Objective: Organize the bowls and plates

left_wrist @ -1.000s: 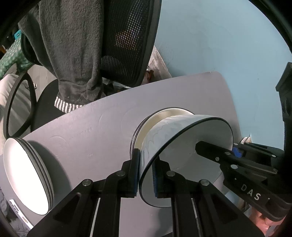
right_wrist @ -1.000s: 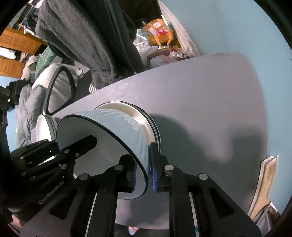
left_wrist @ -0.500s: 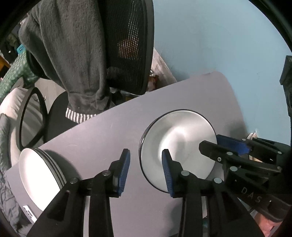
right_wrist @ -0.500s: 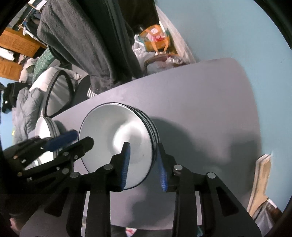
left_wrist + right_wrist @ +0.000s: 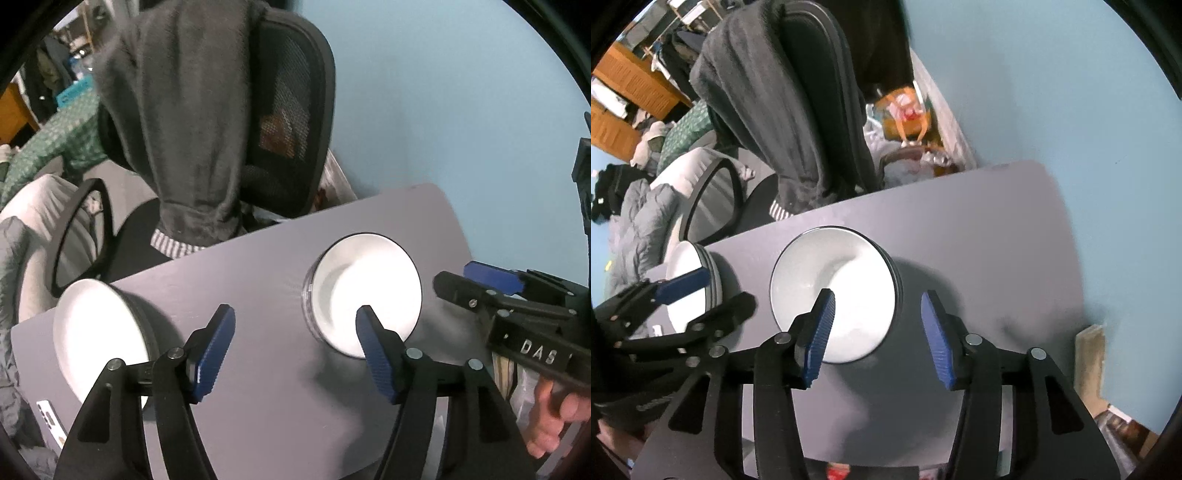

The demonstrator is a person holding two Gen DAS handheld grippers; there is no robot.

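A stack of white bowls with dark rims (image 5: pixel 365 291) (image 5: pixel 834 291) stands on the grey table (image 5: pixel 258 266) (image 5: pixel 979 240). To its left sits a stack of white plates (image 5: pixel 96 343) (image 5: pixel 687 269). My left gripper (image 5: pixel 293 321) (image 5: pixel 727 288) hovers above the table between the two stacks; its jaws are opening with nothing between them. My right gripper (image 5: pixel 878 299) (image 5: pixel 458 275) hangs over the right edge of the bowl stack, clear of it; its jaws are opening too and hold nothing.
A black mesh office chair (image 5: pixel 291 122) draped with a dark grey garment (image 5: pixel 177 122) stands behind the table. A pale blue wall (image 5: pixel 1052 92) runs along the right. A small card-like item (image 5: pixel 51 421) lies at the table's front left corner. Bags (image 5: pixel 905 110) crowd the floor behind.
Both grippers were shut on the rim of a tilted bowl. They have let go, the bowl now sits nested on the stack, and both grippers have risen with jaws spreading.
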